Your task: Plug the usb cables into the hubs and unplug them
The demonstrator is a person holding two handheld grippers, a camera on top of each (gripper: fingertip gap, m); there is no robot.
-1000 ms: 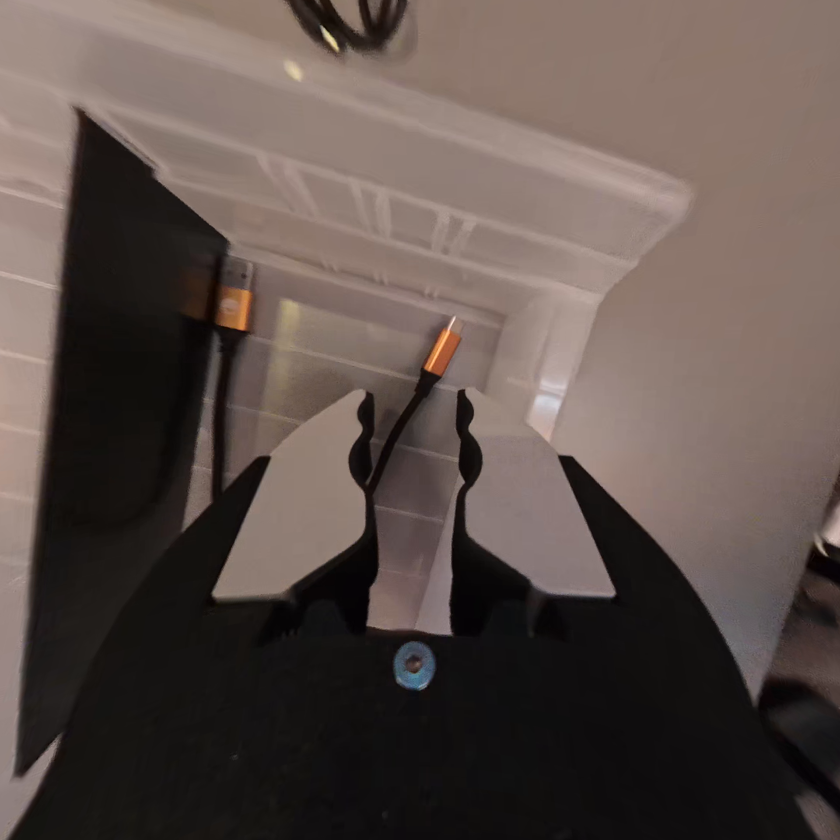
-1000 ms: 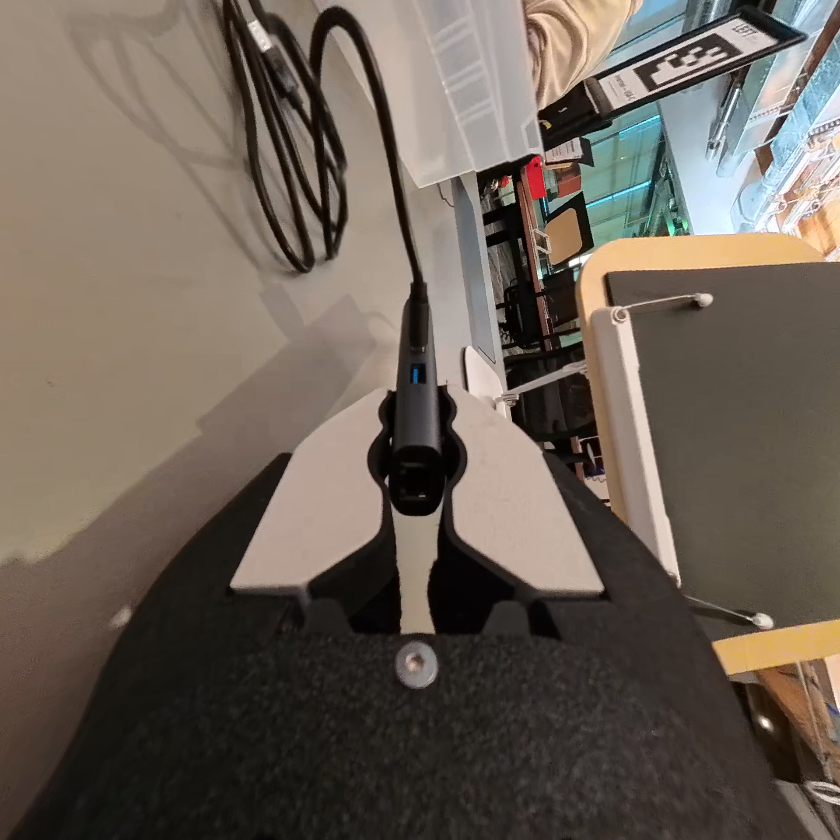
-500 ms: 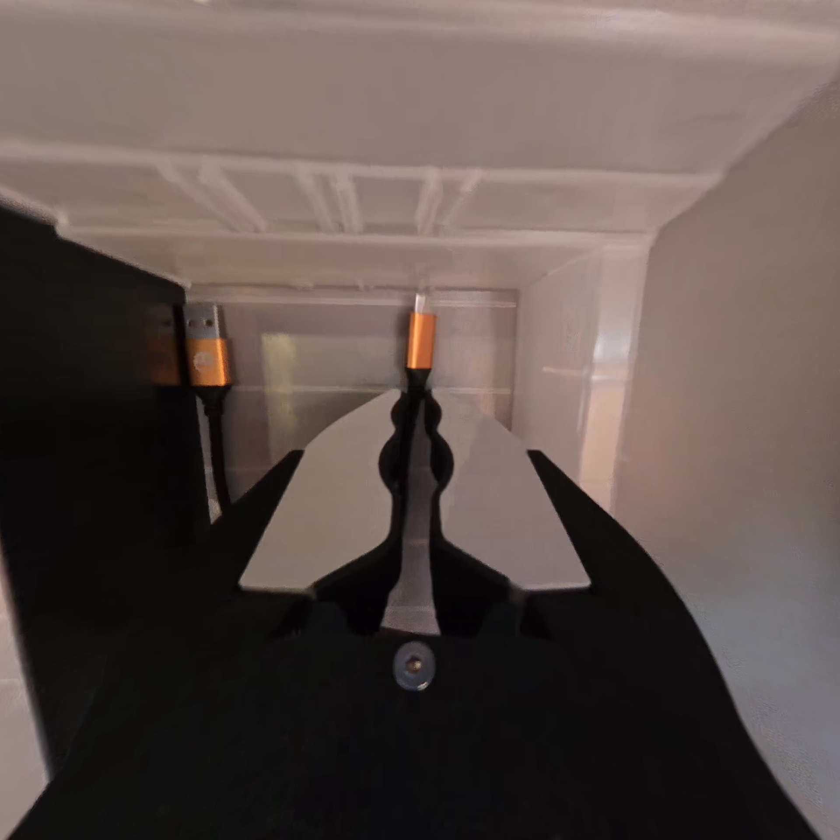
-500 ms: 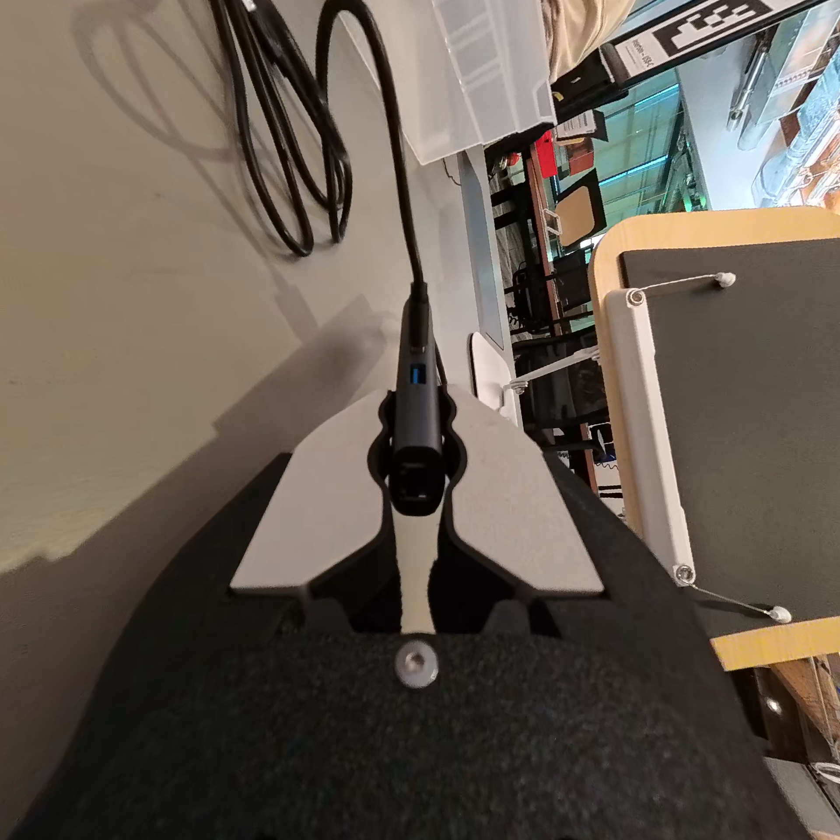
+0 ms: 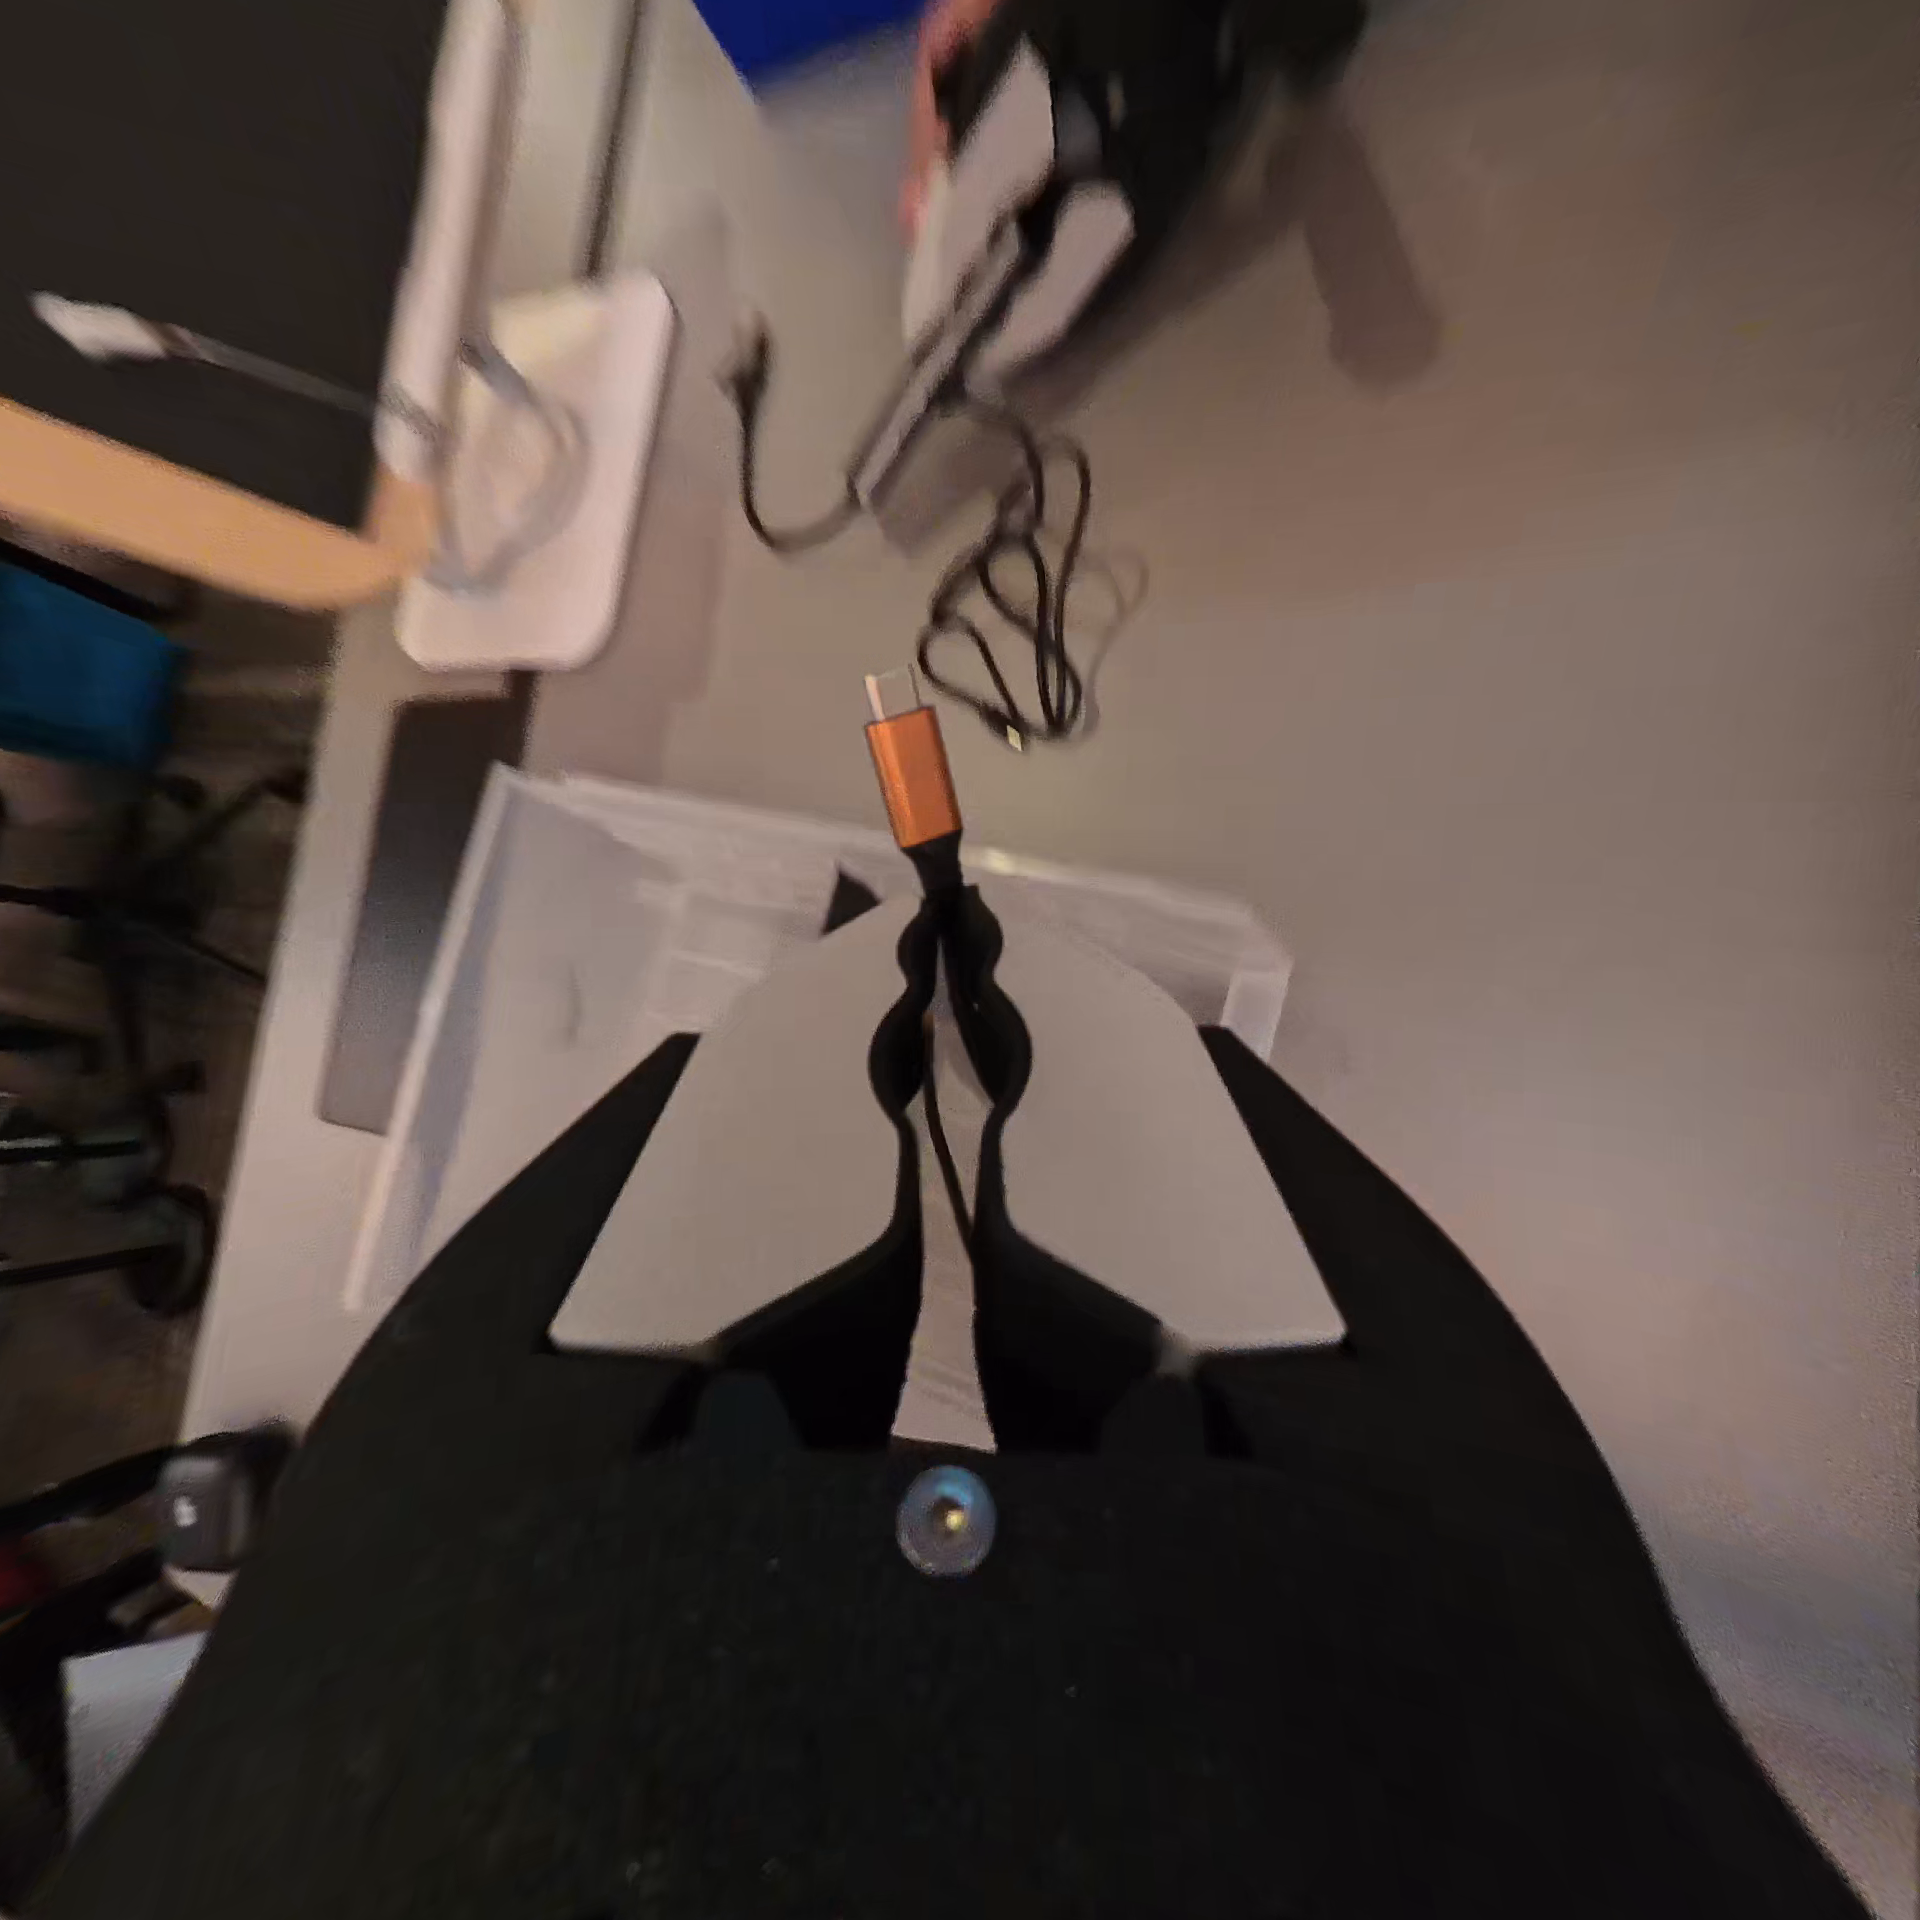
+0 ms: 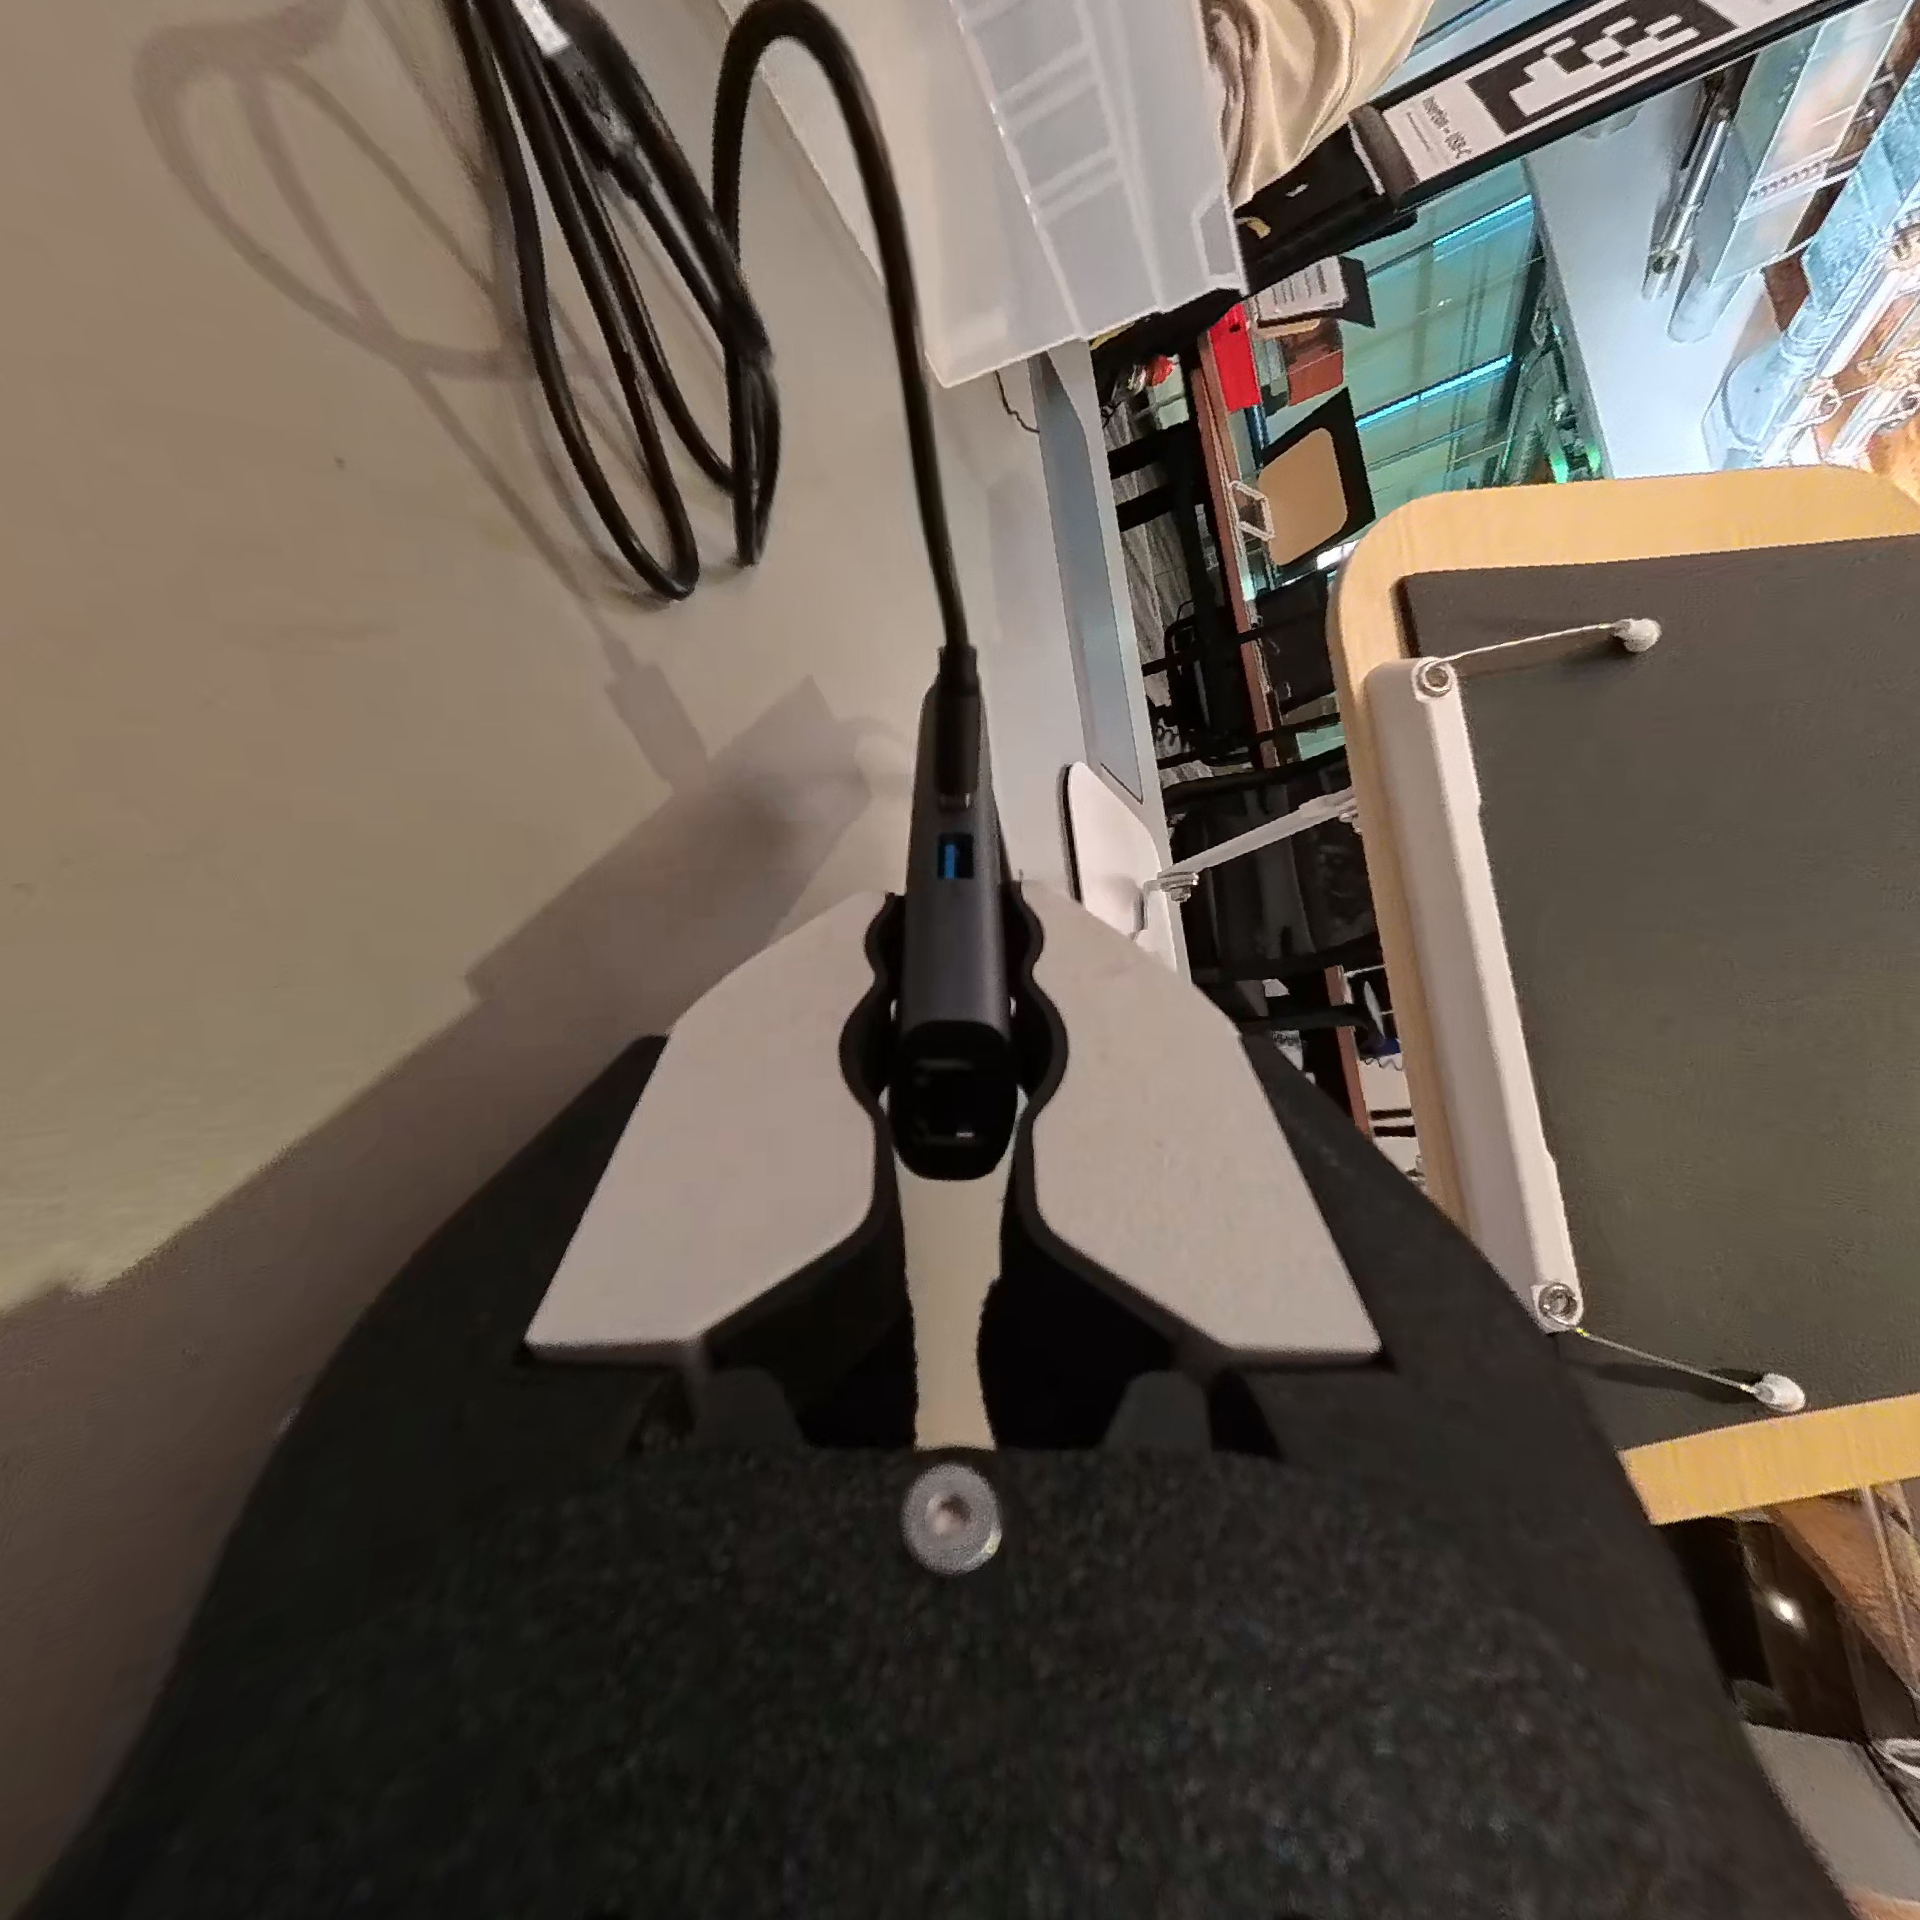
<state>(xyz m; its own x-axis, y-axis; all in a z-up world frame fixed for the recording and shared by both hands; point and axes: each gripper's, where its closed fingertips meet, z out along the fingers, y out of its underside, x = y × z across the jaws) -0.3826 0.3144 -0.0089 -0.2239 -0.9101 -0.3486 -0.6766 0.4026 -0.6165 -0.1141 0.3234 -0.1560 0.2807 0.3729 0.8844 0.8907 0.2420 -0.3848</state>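
My left gripper (image 5: 945,920) is shut on a thin black cable just behind its orange USB plug (image 5: 909,774). The plug sticks out past the fingertips, held in the air above a clear plastic bin (image 5: 623,894). My right gripper (image 6: 954,920) is shut on a dark grey hub (image 6: 954,997) with a blue port (image 6: 954,857) facing up. The hub's own black cable (image 6: 894,260) arcs away over the table. In the left wrist view the right gripper (image 5: 1039,208) with the hub shows blurred, far ahead of the plug.
A coil of black cable (image 6: 623,312) lies on the beige table; it also shows in the left wrist view (image 5: 1029,623). The clear bin (image 6: 1091,156) stands beyond it. A wood-rimmed dark board (image 6: 1662,935) stands at the right. A white block (image 5: 540,468) sits near the table edge.
My left gripper closed on the orange-plug cable inside the bin, then lifted it out and swung toward the right gripper. The right gripper held the hub almost still.
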